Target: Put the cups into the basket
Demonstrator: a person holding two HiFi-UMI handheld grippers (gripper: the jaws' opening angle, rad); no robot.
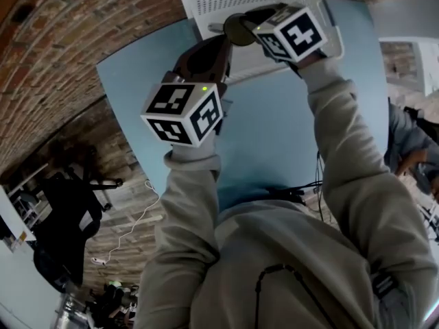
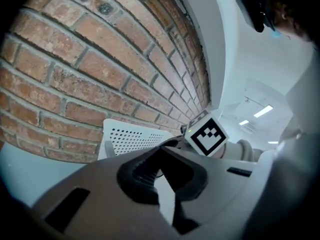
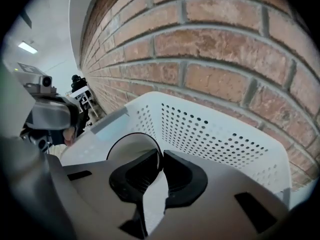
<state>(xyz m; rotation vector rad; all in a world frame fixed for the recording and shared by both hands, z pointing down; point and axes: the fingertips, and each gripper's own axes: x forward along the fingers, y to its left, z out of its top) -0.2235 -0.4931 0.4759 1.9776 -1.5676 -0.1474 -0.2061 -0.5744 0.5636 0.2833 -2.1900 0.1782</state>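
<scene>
Holding 1 cup by its rim over the basket, your right gripper has not released it; your left gripper is closed, empty.

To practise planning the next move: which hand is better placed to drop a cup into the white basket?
Right. The right tool grips a cup by its rim, over the white basket. The left tool is shut with nothing in it.

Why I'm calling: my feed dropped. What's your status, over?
Right claw shut on cup rim, at near edge of basket. Left claw shut, empty. Nothing in the way.
</scene>
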